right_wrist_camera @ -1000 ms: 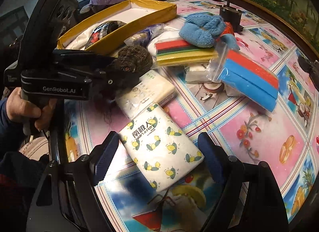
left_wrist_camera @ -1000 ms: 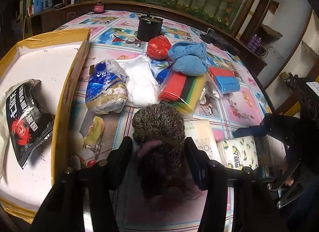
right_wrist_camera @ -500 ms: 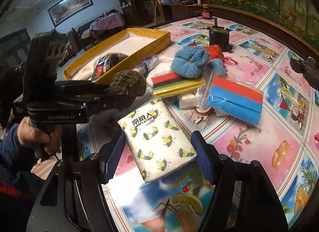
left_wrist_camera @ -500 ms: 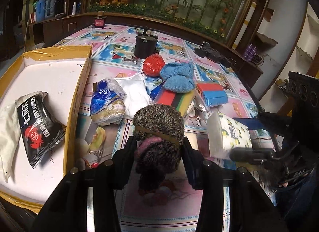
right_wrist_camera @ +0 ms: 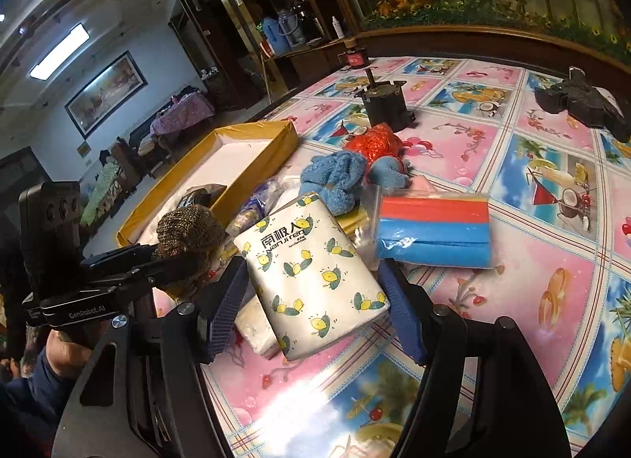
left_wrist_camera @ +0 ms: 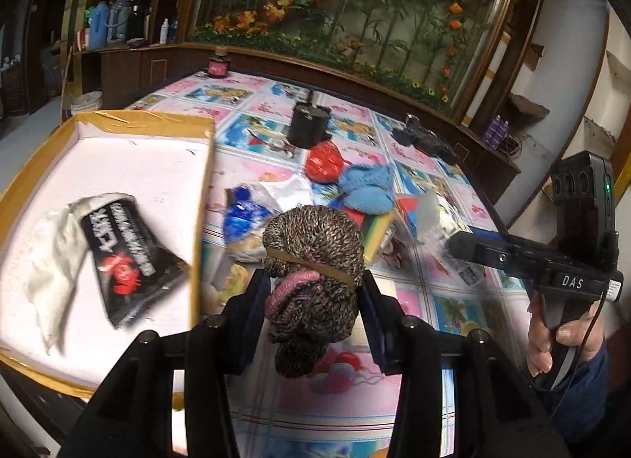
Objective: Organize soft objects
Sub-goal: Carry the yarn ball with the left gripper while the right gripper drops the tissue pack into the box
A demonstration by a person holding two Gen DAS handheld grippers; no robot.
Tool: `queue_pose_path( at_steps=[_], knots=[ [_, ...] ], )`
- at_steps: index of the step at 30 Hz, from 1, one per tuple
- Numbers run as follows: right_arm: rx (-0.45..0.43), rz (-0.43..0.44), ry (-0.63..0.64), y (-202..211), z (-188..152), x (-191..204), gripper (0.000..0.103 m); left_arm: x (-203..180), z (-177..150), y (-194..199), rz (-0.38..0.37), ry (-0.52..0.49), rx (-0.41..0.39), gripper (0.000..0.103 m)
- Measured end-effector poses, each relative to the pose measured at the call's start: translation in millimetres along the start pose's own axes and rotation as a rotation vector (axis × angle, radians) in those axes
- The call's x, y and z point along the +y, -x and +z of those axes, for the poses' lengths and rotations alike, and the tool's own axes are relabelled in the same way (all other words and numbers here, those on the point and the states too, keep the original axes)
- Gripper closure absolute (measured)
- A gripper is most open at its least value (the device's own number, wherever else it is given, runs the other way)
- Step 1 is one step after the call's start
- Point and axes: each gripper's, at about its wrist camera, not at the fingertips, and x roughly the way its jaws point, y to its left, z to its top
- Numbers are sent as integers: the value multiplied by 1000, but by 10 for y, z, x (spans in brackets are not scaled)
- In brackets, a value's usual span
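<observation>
Our left gripper (left_wrist_camera: 313, 292) jaws clamp a speckled yarn skein (left_wrist_camera: 313, 261). Our right gripper (right_wrist_camera: 315, 292) jaws grip a lemon-print tissue pack (right_wrist_camera: 311, 272) above the worktop (right_wrist_camera: 532, 300).

Round table under glossy pink-and-blue fruit-print oilcloth (right_wrist_camera: 552, 150); curved dark wooden rail (left_wrist_camera: 355, 67) backed by bamboo-and-orange-flower mural (left_wrist_camera: 355, 4); white walls; framed landscape painting (right_wrist_camera: 105, 92); rectangular ceiling light panel (right_wrist_camera: 59, 51); dark wooden shelving (right_wrist_camera: 236, 24).

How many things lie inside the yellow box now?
2: a black snack packet with red crab print in the middle of the yellow-rimmed box, and a white crumpled bag touching its left side. Nothing else visible there.
</observation>
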Motion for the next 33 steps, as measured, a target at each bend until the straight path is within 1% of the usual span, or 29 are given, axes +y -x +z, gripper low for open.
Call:
queue_pose_path(
  at_steps=[3, 6, 9, 11, 19, 26, 33],
  knots=[
    [-9, 31, 8, -10, 39, 153, 34, 105, 24, 137, 26, 13, -39, 58],
    [-9, 42, 31, -72, 100, 351, 34, 212, 50, 268, 79, 14, -79, 58],
    [6, 60, 58, -212, 177, 561, 34, 327, 58, 365, 150, 18, -113, 58],
    [25, 78, 75, -327, 218, 704, 34, 421, 55, 416, 183, 28, -128, 58],
    [73, 105, 130, -706, 353, 1171, 34, 773, 42, 499, 240, 95, -153, 58],
    [99, 95, 155, -935, 448, 1391, 34, 916, 24, 488, 293, 102, -164, 58],
    [122, 74, 168, -1162, 564, 1557, 34, 1060, -14, 456, 320, 115, -159, 58]
  ],
)
